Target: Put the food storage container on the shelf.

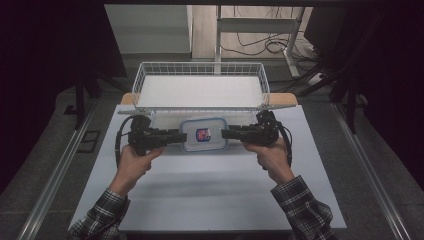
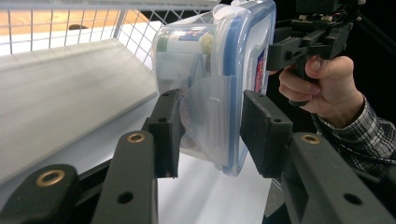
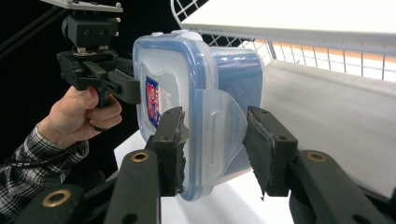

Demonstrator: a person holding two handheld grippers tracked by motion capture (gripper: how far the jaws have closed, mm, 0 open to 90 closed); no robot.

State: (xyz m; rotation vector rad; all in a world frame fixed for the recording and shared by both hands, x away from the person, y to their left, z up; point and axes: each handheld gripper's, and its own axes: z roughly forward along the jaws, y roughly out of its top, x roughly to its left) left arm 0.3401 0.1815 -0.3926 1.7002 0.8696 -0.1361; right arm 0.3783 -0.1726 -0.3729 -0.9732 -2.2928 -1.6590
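The high view is dim overall, with heavy black vignetting down both sides and along the top. The white table [image 1: 200, 195] is the brightest area, lit evenly from above, and a soft broad shadow band lies across it near the forearms. The picture is slightly soft and low in contrast.

The left gripper view is brighter. The wire basket [image 2: 70, 28] at upper left is smeared and blurred, and pale glare washes over the translucent food container [image 2: 210, 70]. The nearest black jaws are a little out of focus.

In the right gripper view the background at left falls to near black, while the white surface at upper right is almost overexposed.
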